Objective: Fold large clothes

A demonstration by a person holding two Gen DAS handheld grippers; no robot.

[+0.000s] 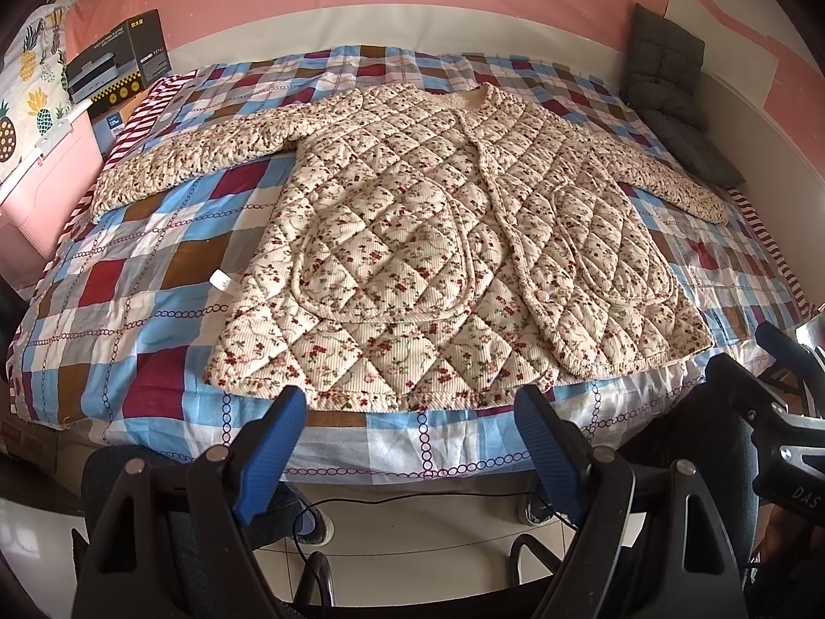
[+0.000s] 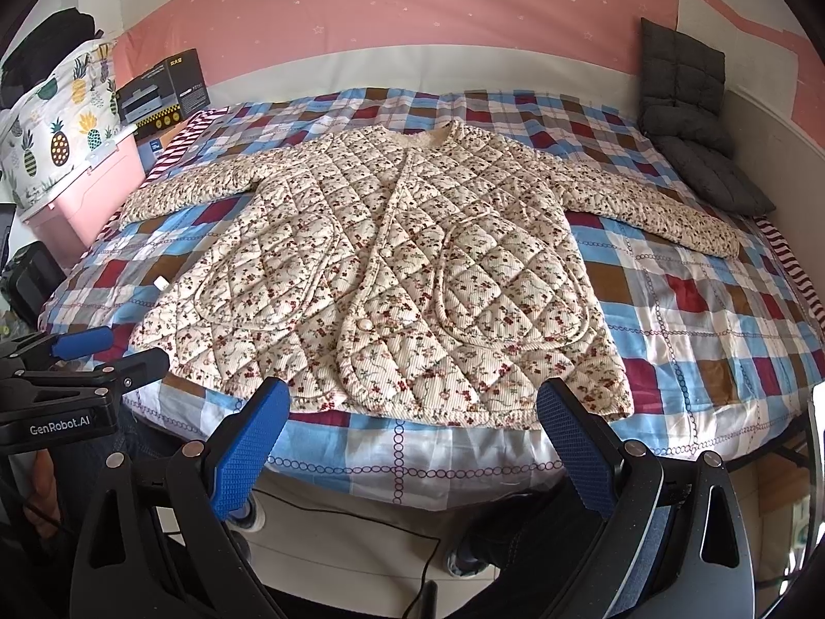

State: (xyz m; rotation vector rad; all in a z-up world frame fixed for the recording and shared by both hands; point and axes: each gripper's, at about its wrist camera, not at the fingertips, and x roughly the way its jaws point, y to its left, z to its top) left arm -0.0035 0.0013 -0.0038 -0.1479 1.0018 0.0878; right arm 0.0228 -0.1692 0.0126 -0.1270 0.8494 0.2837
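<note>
A cream quilted floral jacket (image 1: pixel 438 237) lies flat and front-up on the bed, sleeves spread to both sides; it also shows in the right wrist view (image 2: pixel 402 278). My left gripper (image 1: pixel 412 407) is open and empty, held just before the bed's near edge, below the jacket's hem. My right gripper (image 2: pixel 412 402) is open and empty, also below the hem, to the right of the left one. The left gripper shows at the left edge of the right wrist view (image 2: pixel 103 356); the right gripper shows at the right edge of the left wrist view (image 1: pixel 763 361).
The bed has a plaid sheet (image 1: pixel 154 268). A pink storage box (image 2: pixel 87 191), a pineapple-print bag (image 2: pixel 56 124) and a black carton (image 2: pixel 165 93) stand at its left. Grey cushions (image 2: pixel 691 118) lean at the back right. Tiled floor with a cable (image 1: pixel 412 510) lies below.
</note>
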